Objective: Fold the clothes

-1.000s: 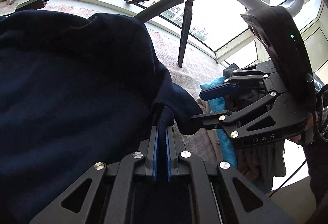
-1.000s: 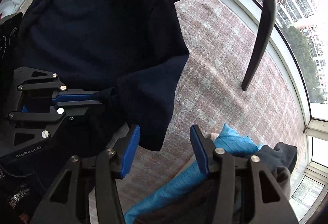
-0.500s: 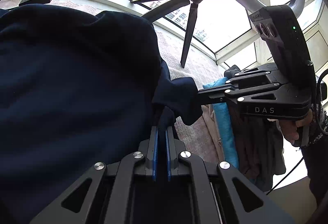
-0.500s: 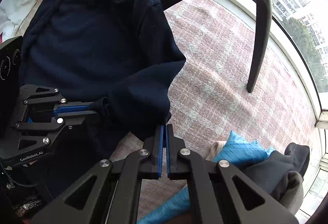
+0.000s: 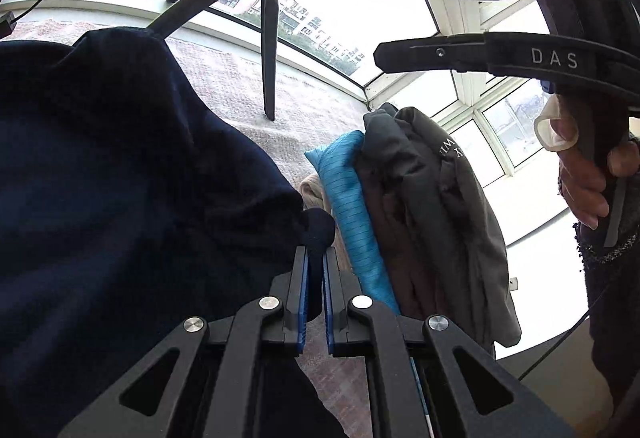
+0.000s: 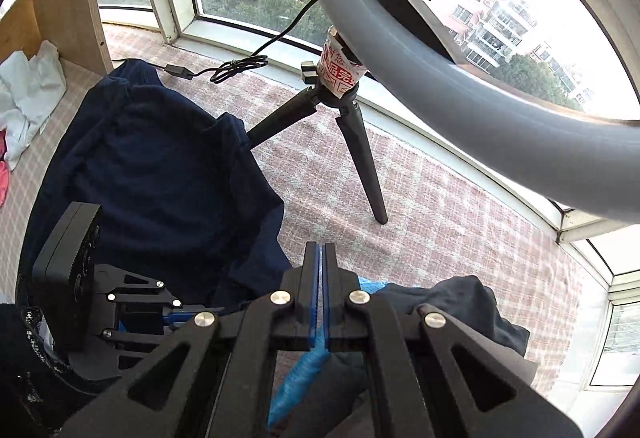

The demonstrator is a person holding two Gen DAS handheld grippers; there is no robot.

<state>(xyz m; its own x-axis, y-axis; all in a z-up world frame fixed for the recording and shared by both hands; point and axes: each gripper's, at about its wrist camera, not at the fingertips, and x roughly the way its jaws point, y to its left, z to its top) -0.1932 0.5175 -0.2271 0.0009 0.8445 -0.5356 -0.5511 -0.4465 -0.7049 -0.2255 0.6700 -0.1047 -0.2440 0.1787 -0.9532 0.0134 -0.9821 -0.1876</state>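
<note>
The left hand-held gripper (image 5: 314, 270) pinches a fold of the navy sweatshirt (image 5: 120, 197); the right hand-held gripper (image 6: 320, 270) is closed, apparently on nothing.

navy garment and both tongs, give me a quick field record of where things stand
garment: navy sweatshirt, spread over the checked cloth
left tongs: shut on a bunched bit of the navy sweatshirt
right tongs: closed, raised; no fabric visible between the pads
pile: blue striped garment and grey jacket, beside the sweatshirt
stand: black tripod on the cloth behind the sweatshirt
fold state: not yet a neat fold
</note>
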